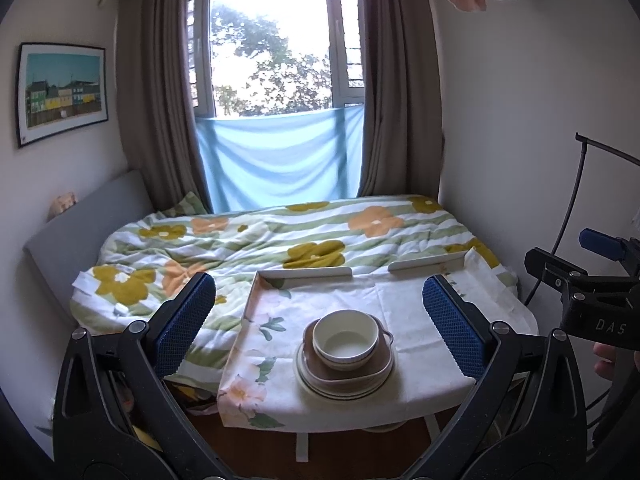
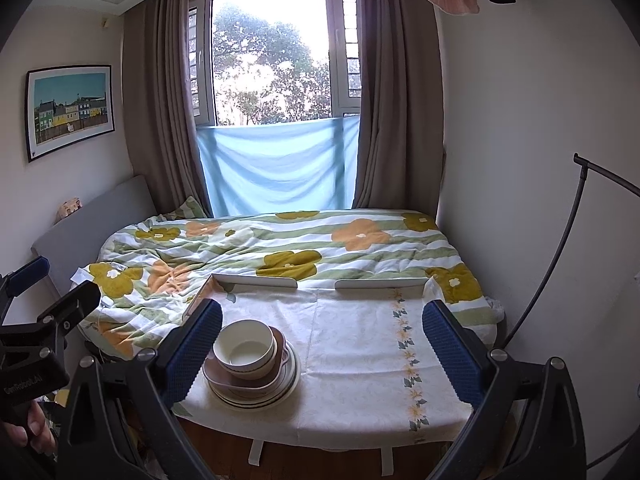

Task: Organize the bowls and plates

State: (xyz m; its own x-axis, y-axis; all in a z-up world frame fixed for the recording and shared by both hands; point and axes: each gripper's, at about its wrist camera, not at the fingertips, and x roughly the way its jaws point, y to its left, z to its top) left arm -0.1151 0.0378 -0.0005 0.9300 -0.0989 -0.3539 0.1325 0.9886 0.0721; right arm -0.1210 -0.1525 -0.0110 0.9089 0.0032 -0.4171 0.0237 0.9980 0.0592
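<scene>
A small table (image 1: 420, 304) stands in front of the bed (image 1: 280, 240), with its far edge against the bed. On the table, near its front edge and toward its left side, lies a stack of plates (image 1: 345, 380). A bowl (image 1: 345, 338) sits on top of the stack. Behind the bed is the window (image 1: 272, 40), between two curtains (image 1: 156, 92). On the wall to the left of the bed hangs a picture (image 1: 62, 92).

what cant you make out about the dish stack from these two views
- Plate count: in both wrist views the brown dish and white bowl cover the plates; only rims show.
- Stack's left side: right wrist view, hidden by a blue pad.
- Table legs: cut off by the bottom edge.
</scene>
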